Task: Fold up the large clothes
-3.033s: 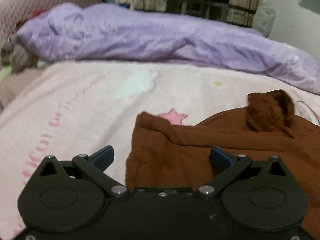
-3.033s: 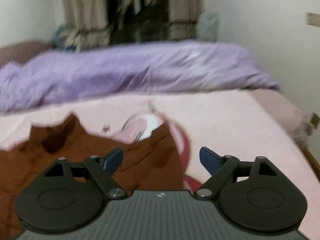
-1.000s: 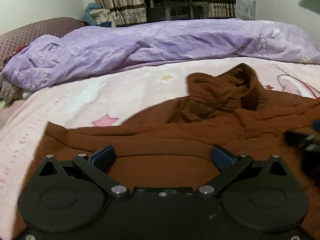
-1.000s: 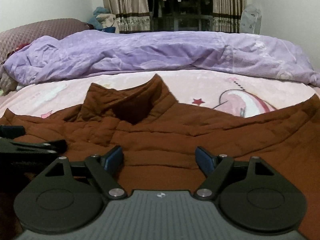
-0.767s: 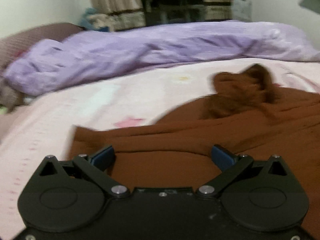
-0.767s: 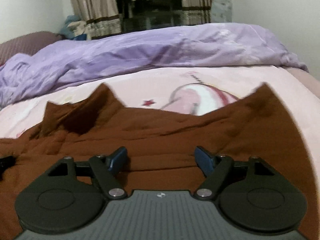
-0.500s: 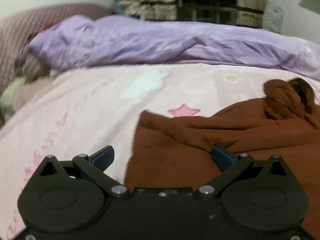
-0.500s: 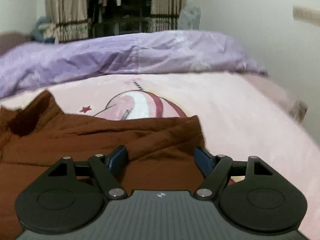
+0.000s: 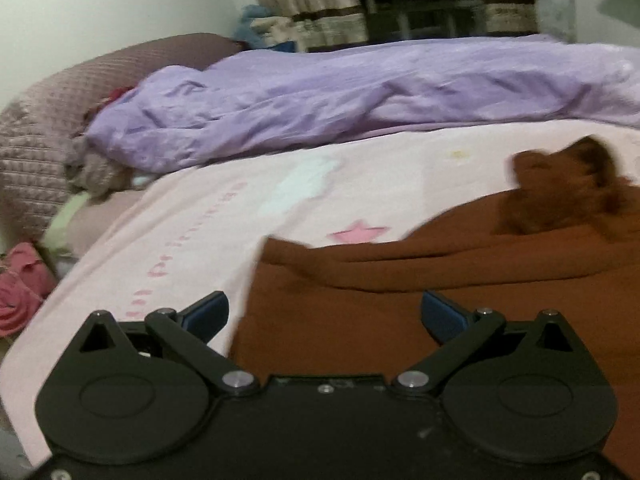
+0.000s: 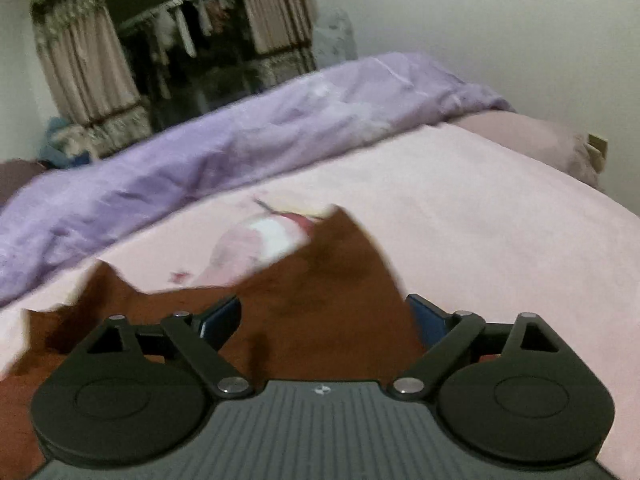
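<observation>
A large brown garment (image 9: pixel 440 280) lies spread on the pink bed sheet (image 9: pixel 240 216), its bunched collar (image 9: pixel 560 192) at the far right of the left wrist view. My left gripper (image 9: pixel 324 316) is open and empty, low over the garment's left edge. In the right wrist view the garment (image 10: pixel 320 300) shows a raised corner. My right gripper (image 10: pixel 324 320) is open, with that right corner of the cloth lying between its blue fingertips (image 10: pixel 222 316).
A rumpled purple duvet (image 9: pixel 360 96) runs across the far side of the bed, and shows in the right wrist view (image 10: pixel 240 136). A quilted mauve headboard (image 9: pixel 48 120) stands at left. Pink cloth (image 9: pixel 20 288) lies off the bed's left edge. Curtains and a dark closet (image 10: pixel 180 52) stand behind.
Both grippers have swung outward, the left to the garment's left edge and the right to its right corner. The right view has tilted and the corner now stands up between its fingers.
</observation>
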A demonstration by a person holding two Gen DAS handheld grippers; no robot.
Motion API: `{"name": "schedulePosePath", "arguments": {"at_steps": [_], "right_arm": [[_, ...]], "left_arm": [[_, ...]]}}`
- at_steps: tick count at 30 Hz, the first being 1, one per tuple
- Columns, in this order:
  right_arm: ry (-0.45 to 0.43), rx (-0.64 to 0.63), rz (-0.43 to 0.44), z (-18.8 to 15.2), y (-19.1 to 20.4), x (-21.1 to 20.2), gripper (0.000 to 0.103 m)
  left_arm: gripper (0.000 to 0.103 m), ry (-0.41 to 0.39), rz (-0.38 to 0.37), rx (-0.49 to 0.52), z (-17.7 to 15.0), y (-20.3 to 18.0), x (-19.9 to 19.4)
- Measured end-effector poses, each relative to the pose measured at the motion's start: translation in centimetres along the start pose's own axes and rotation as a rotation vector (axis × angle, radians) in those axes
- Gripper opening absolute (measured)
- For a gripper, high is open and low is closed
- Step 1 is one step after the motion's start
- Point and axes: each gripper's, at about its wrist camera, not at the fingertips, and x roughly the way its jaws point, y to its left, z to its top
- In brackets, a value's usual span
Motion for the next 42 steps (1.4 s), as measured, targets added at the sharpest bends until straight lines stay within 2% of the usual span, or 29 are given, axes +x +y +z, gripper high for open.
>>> {"name": "schedulePosePath", "arguments": {"at_steps": [4, 8, 11, 13, 14, 17, 21, 25, 27, 29, 34, 37, 42], "right_arm": [[-0.008, -0.092, 0.071, -0.3, 4.4, -2.7, 0.103], [0.017, -0.322, 0.122, -2.6, 9.5, -4.4, 0.103], [0.071, -0.475, 0.15, -5.1, 11.8, -4.4, 0.103], [0.135, -0.502, 0.129, -6.4, 12.5, -3.9, 0.103], [0.153, -0.491, 0.115, -7.0, 12.5, -3.6, 0.103], [0.121, -0.488, 0.119, -7.9, 11.9, -4.2, 0.103], [0.127, -0.474, 0.11, -7.3, 10.7, -4.3, 0.103], [0.147, -0.391, 0.072, -6.3, 6.8, -4.1, 0.103], [0.147, -0.33, 0.024, -5.5, 4.3, -4.2, 0.103], [0.147, -0.266, -0.004, -4.7, 1.9, -4.3, 0.103], [0.13, -0.125, -0.17, -4.2, -2.7, -3.9, 0.103], [0.157, -0.017, -0.101, -4.3, -4.6, -3.7, 0.103], [0.166, -0.015, -0.082, -3.9, -4.7, -5.7, 0.103]], "left_arm": [[0.103, -0.006, -0.094, 0.054, 0.2, -2.9, -2.9], [0.103, 0.023, -0.179, 0.08, -0.4, -5.6, -4.1], [0.103, 0.093, -0.197, 0.077, -1.0, -7.1, -3.3], [0.103, 0.109, -0.189, 0.073, -1.7, -7.5, -2.8], [0.103, 0.111, -0.189, 0.07, -1.8, -7.6, -2.9], [0.103, 0.109, -0.199, 0.06, -2.0, -7.3, -2.9], [0.103, 0.105, -0.199, 0.06, -2.3, -6.3, -2.8], [0.103, 0.103, -0.117, 0.056, -2.7, -3.9, -2.8], [0.103, 0.129, -0.108, 0.004, -3.1, -1.9, -2.0], [0.103, 0.154, -0.138, -0.069, -3.6, 0.3, -1.5], [0.103, 0.153, -0.141, -0.084, -4.1, 2.6, -1.4], [0.103, 0.157, -0.134, -0.102, -4.3, 3.4, -1.1], [0.103, 0.146, -0.14, -0.092, -4.3, 3.5, -1.0]]}}
